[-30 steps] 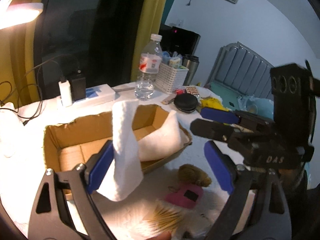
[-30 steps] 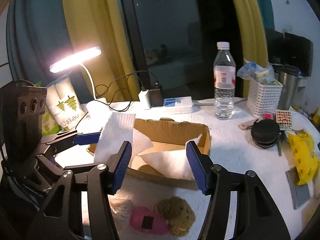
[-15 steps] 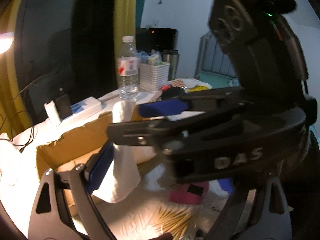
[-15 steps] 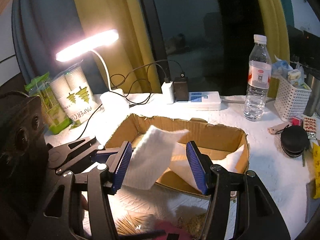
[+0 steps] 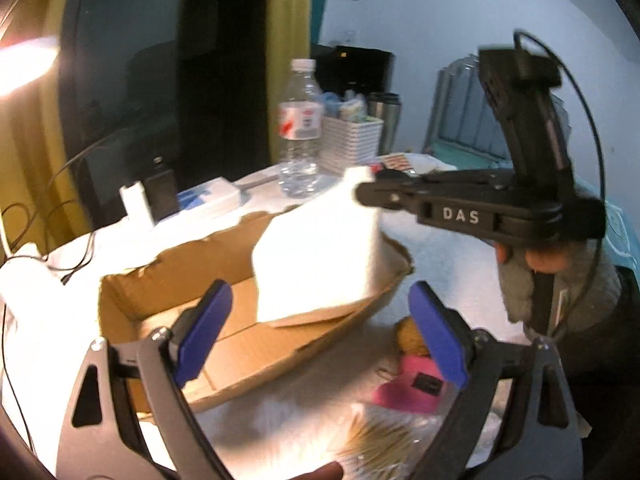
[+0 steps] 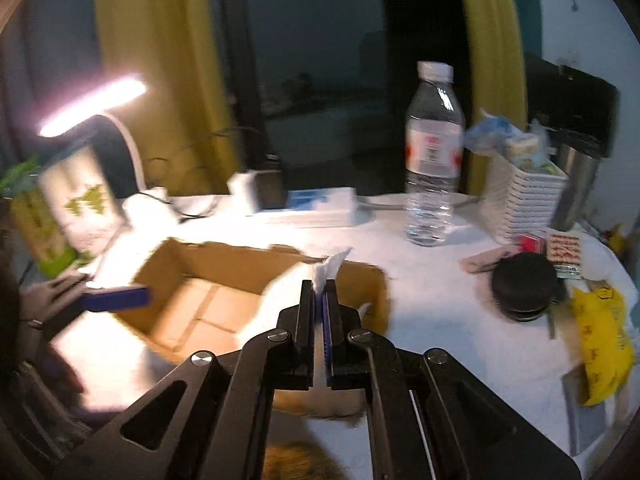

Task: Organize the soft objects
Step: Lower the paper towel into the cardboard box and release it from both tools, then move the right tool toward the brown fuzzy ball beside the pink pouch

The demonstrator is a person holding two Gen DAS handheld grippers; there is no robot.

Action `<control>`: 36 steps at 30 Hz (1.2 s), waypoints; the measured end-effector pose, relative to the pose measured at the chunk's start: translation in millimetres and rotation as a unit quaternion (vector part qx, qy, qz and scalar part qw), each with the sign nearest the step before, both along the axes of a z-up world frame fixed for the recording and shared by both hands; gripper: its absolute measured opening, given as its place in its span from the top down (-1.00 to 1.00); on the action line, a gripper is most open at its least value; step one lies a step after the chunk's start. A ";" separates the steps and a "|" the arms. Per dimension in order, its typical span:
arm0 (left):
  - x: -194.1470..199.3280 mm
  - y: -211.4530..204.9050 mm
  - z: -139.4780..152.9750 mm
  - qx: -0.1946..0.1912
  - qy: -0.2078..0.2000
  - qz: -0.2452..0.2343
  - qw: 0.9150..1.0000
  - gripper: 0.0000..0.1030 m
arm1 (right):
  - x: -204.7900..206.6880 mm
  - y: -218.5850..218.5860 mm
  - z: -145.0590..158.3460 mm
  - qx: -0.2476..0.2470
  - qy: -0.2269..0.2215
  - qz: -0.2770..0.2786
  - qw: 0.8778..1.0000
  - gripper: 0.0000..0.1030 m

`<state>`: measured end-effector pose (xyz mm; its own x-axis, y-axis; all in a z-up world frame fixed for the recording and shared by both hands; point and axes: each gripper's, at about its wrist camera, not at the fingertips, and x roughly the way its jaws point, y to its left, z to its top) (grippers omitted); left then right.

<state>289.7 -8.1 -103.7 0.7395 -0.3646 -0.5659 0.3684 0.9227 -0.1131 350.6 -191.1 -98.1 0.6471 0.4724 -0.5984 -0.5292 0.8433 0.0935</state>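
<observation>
The right claw (image 6: 320,300) is clamped on the top corner of a white cloth (image 5: 316,256), a wisp of which pokes up between its blue pads (image 6: 326,320). From the left wrist view the same claw (image 5: 364,192) reaches in from the right, holding the cloth so that it hangs as a broad white sheet over the right end of the open cardboard box (image 5: 168,280), its lower edge down at the box's near wall. The left claw (image 5: 320,332) hangs spread wide with nothing between its blue pads (image 5: 200,332), low over the near side of the box. The box sits on a counter (image 6: 432,300) covered in white cloth. Just in front of the box, near the left claw's right finger, lie a small brown plush toy (image 5: 408,336) and a pink soft object (image 5: 408,388) with a dark patch, touching or nearly touching each other; a bundle of pale straw-like strands (image 5: 372,440) lies beside them. Behind the box stand a clear water bottle (image 6: 432,160), a white woven basket (image 6: 524,200), a white power strip (image 6: 316,208) and a lit desk lamp (image 6: 92,110). A round black case (image 6: 524,288) and a yellow packet (image 6: 604,344) rest to the right.
</observation>
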 end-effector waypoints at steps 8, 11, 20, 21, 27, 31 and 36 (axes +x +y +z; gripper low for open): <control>6.3 20.1 -7.9 -0.003 0.018 0.043 0.999 -0.77 | 19.8 5.3 -46.1 -0.083 -0.004 -0.024 0.996 0.92; 6.3 23.8 -9.1 -0.001 0.021 0.054 0.998 -0.77 | 15.7 5.4 -50.7 -0.079 -0.008 -0.021 0.997 0.92; -9.0 28.9 2.0 -0.005 0.007 0.069 0.998 -0.77 | -0.9 -11.4 -32.0 -0.045 -0.009 -0.035 0.998 0.00; -12.7 28.6 4.0 -0.006 0.004 0.070 0.997 -0.77 | -5.5 -14.1 -28.7 -0.041 -0.012 -0.036 0.998 -0.02; -32.5 25.0 12.7 -0.014 -0.003 0.073 0.997 -0.77 | -31.8 -26.5 -11.3 -0.025 -0.023 -0.044 0.998 -0.04; -44.0 21.0 14.9 -0.020 -0.002 0.077 0.997 -0.77 | -54.9 -32.3 -1.3 -0.013 -0.029 -0.041 0.999 -0.05; -55.6 16.1 13.3 -0.026 0.006 0.079 0.997 -0.77 | -79.9 -38.8 4.4 -0.004 -0.031 -0.034 0.999 -0.06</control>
<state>234.1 8.0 -90.4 0.7827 -0.2732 -0.5592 0.2176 0.9619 -0.1654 270.7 -229.9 -93.7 0.7126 0.4219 -0.5605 -0.4759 0.8778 0.0557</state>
